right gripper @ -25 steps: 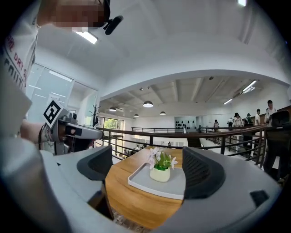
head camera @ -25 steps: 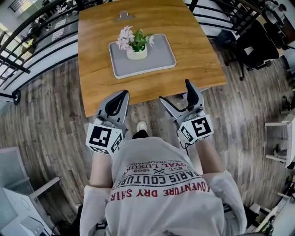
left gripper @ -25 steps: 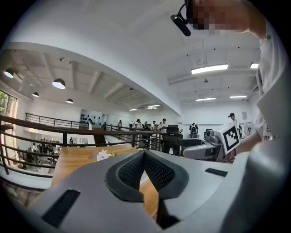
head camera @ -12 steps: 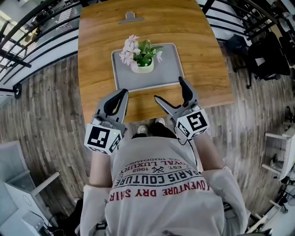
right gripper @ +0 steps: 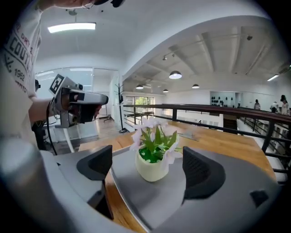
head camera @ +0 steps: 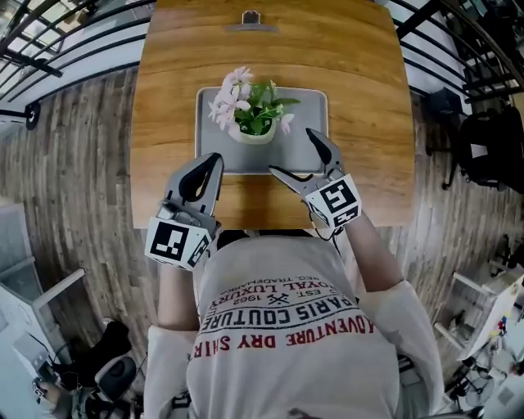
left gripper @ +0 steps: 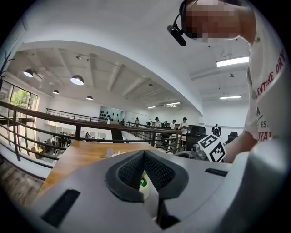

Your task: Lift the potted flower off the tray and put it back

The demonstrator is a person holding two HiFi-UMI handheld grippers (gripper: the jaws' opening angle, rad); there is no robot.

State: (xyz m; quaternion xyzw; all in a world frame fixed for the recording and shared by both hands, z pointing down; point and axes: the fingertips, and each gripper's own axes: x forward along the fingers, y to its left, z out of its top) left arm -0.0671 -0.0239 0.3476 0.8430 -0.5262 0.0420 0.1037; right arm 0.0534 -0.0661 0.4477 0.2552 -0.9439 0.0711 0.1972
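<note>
So the potted flower (head camera: pixel 252 131) sits in the grey tray (head camera: pixel 209 149), right ahead of the right gripper (head camera: pixel 291 151), jaws spread wide, touching nothing. The left gripper (head camera: pixel 213 160) is pinched together, tray just ahead.

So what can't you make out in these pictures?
Left gripper view: the left gripper, jaws together, covers the potted flower except a sliver.
Head view: the object at the table's far edge is too small to identify.
Right gripper view: the right gripper hides the tray's right side.
</note>
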